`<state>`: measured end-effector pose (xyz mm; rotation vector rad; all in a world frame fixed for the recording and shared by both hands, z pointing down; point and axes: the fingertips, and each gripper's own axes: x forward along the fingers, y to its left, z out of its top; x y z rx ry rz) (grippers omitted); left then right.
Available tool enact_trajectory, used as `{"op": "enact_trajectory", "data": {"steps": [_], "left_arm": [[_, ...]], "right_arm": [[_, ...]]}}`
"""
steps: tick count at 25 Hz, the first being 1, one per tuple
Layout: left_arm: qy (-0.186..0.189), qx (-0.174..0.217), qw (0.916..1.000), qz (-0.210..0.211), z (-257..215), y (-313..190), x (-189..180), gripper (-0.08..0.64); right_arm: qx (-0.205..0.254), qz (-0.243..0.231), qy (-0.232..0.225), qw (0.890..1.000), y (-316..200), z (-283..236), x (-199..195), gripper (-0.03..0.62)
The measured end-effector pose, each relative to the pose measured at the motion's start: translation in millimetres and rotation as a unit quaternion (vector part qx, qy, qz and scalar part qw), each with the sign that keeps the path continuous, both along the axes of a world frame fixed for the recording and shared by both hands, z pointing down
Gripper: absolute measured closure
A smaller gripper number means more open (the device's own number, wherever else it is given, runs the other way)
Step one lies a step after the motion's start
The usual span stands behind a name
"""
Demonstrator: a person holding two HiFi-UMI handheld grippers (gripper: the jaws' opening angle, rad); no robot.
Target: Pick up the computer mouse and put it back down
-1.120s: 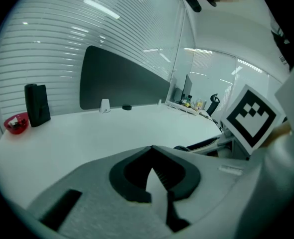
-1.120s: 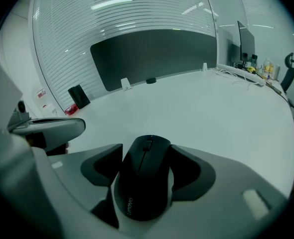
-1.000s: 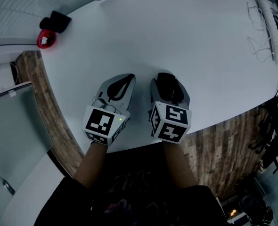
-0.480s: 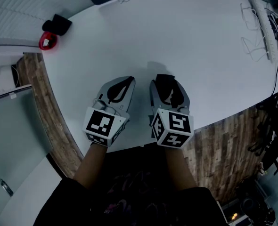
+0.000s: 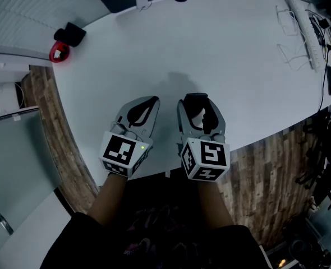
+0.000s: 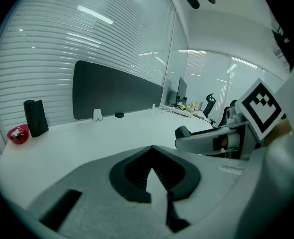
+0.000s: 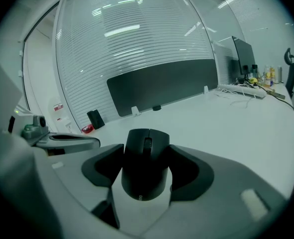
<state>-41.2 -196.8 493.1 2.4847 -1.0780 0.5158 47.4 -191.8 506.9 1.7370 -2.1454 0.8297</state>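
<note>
The mouse (image 7: 146, 163) is gripped by the right tongs (image 5: 196, 100), raised off the tabletop (image 5: 227, 49); left of the mouse, the left tongs (image 5: 152, 101) are kept closed and empty.

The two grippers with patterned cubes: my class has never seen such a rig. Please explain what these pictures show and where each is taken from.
A person carries two hand-held grippers. The head view looks down from a camera on the person's head onto a white desk. Each gripper view comes from a camera riding on that gripper, looking the way it points. The right gripper has its fingers closed on a black computer mouse, apparently lifted off the desk. The left gripper is closed and empty. At the desk's far edges sit a red dish, a black box and cables.
</note>
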Motion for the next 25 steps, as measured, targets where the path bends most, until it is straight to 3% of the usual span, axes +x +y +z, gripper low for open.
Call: {"op": "enact_trajectory", "data": {"steps": [14,25], "left_arm": [[0.001,0.069,0.9972,-0.030,-69,14,7,0.560],[-0.001,0.134,0.9879,-0.078,-133,33,2,0.560]], "right_arm": [[0.081,-0.014,0.001,0.997,17,-74,26,0.296],[0.144,-0.029,-0.003,0.989,37,-136,59,0.298]]}}
